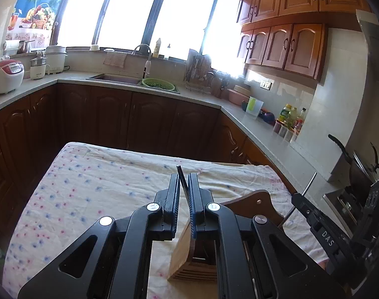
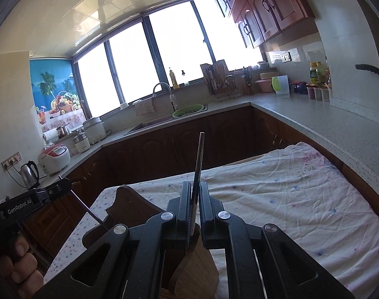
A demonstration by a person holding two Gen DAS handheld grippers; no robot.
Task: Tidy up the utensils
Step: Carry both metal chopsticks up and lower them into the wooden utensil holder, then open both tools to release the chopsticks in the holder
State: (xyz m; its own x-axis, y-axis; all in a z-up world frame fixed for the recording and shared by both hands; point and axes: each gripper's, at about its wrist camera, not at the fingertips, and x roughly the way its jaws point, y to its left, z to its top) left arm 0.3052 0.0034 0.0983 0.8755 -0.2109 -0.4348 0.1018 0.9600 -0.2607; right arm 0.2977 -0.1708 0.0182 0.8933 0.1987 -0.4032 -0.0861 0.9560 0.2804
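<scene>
Step in hand looks like insertion: each claw carries a utensil over the wooden holder point(image 1: 189, 256) standing on the floral-cloth worktop point(image 1: 89, 179).

Left claw point(image 1: 184, 199): fingers nearly closed, clamping a thin dark flat utensil point(image 1: 182, 182). Its end sticks up and forward past the fingertips, tilted slightly left; the lower part runs down between the pads toward the holder's slotted top, just below the claw. Cannot tell whether the tip is already in a slot.

Right claw point(image 2: 195, 206): narrow, pinching a slim metal utensil point(image 2: 198, 164), near upright, upper end well above the fingertips. Lower end goes down toward the holder point(image 2: 191, 269) directly beneath; entry is hidden by the fingers.

Left wrist view shows the right claw's utensil as a thin rod at the holder's right side.

Next move likely needs straight lowering along each utensil's axis, aligned with a slot, then opening. Risk: the tilted left utensil could jam or tip the holder.
</scene>
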